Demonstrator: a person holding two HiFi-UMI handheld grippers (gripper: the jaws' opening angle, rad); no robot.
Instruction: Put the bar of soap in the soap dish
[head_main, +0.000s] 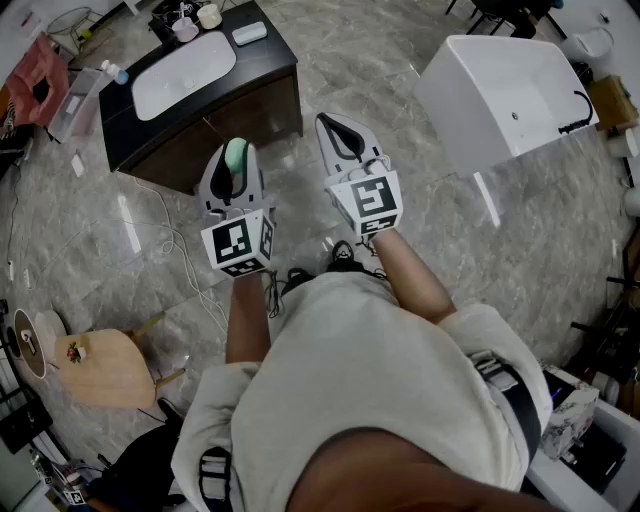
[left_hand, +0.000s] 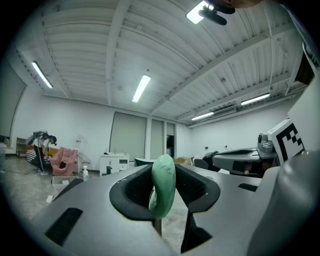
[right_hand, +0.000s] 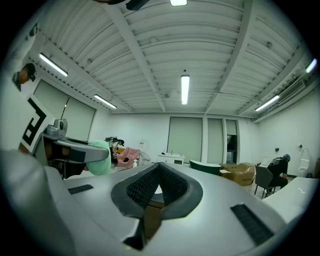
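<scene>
Your shirt (head_main: 380, 400) fills the bottom of the head view, with both tools held out level over the grey floor (head_main: 130, 230). Left tool (head_main: 236, 150): pads clamped on the green soap (head_main: 236, 165), which stands on edge between them and pokes past the tips. The left gripper view confirms it, soap (left_hand: 163, 185) pinched upright. Right tool (head_main: 335, 128): jaws together, nothing between them, just beside the left one. Dark surface (head_main: 270, 70) lies ahead and to your left, well apart from both tools. It carries a white basin (head_main: 184, 72) and a pale dish (head_main: 249, 33) near its far corner. White tub (head_main: 505, 95) sits ahead on your right.
</scene>
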